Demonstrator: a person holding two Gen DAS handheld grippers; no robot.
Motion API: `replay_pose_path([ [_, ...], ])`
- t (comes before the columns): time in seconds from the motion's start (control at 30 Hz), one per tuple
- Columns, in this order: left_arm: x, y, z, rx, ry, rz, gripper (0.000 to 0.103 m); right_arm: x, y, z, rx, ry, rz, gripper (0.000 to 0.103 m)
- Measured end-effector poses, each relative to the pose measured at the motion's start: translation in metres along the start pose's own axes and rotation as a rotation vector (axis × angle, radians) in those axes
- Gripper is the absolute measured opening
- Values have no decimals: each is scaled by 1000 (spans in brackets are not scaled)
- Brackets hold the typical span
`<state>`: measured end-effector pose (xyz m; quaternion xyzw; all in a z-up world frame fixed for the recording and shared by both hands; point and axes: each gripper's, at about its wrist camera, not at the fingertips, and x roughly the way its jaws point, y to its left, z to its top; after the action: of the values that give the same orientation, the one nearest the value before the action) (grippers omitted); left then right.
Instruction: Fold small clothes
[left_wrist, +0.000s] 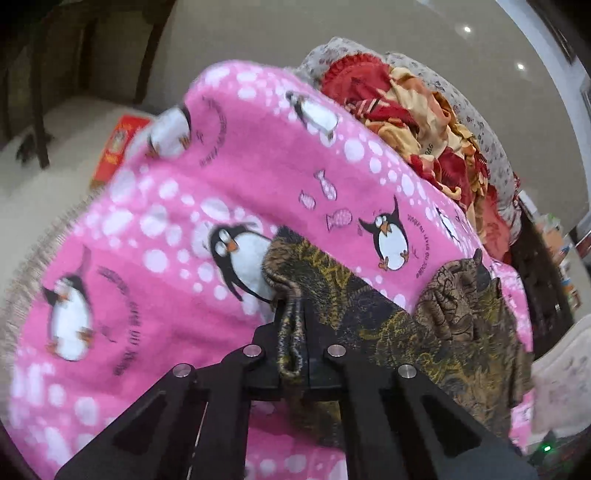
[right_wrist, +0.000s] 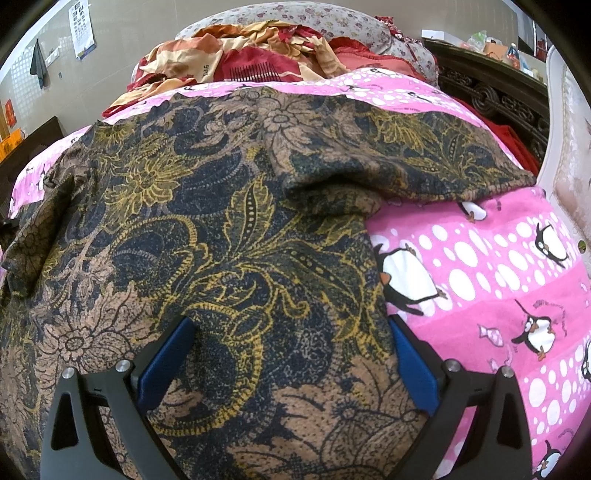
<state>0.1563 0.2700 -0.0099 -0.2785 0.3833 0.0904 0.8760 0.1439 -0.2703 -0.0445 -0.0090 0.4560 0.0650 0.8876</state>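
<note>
A small garment in dark blue, brown and yellow floral print (right_wrist: 229, 229) lies spread on a pink penguin blanket (right_wrist: 491, 280). In the left wrist view my left gripper (left_wrist: 291, 314) is shut on a bunched edge of the garment (left_wrist: 369, 314), which trails off to the right over the blanket (left_wrist: 155, 221). In the right wrist view my right gripper (right_wrist: 288, 325) is open, its blue pads (right_wrist: 166, 354) wide apart just above the garment's near part. One fold of the cloth lies across the upper right.
A heap of red and orange bedding (right_wrist: 236, 62) and a grey floral pillow (right_wrist: 332, 18) lie behind the blanket. A dark carved headboard (right_wrist: 491, 96) and a padded white edge (right_wrist: 569, 155) stand at the right. A red box (left_wrist: 118, 147) sits off the bed at the left.
</note>
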Motion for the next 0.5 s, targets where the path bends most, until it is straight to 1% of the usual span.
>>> replay_pose_path([
  [0.03, -8, 0, 2, 15, -25, 10, 0, 1, -1, 0, 0, 0, 0, 103],
  [0.13, -60, 7, 15, 50, -176, 71, 0, 1, 0, 0, 1, 0, 1, 103],
  [0.17, -83, 14, 22, 41, -237, 96, 0, 1, 0, 0, 0, 0, -1, 103],
  [0.2, -101, 22, 28, 31, -283, 117, 0, 1, 0, 0, -1, 0, -2, 103],
  [0.23, -128, 32, 36, 8, -351, 152, 0, 2, 0, 0, -2, 0, -4, 103],
  [0.27, -149, 40, 41, -13, -405, 178, 0, 2, 0, 0, -3, 0, -4, 103],
  [0.3, -162, 45, 44, -26, -439, 193, 0, 2, -1, 0, -3, 0, -4, 103],
  [0.33, -186, 53, 49, -48, -503, 223, 0, 2, 0, 0, -4, 1, -6, 103],
  [0.4, -211, 59, 53, -69, -572, 263, 0, 3, 1, 0, -8, 2, -11, 103],
  [0.43, -220, 61, 55, -77, -596, 257, 0, 3, 1, 0, -9, 3, -13, 103],
  [0.5, -222, 51, 57, -50, -589, 216, 0, 4, 3, 0, -12, 5, -18, 103],
])
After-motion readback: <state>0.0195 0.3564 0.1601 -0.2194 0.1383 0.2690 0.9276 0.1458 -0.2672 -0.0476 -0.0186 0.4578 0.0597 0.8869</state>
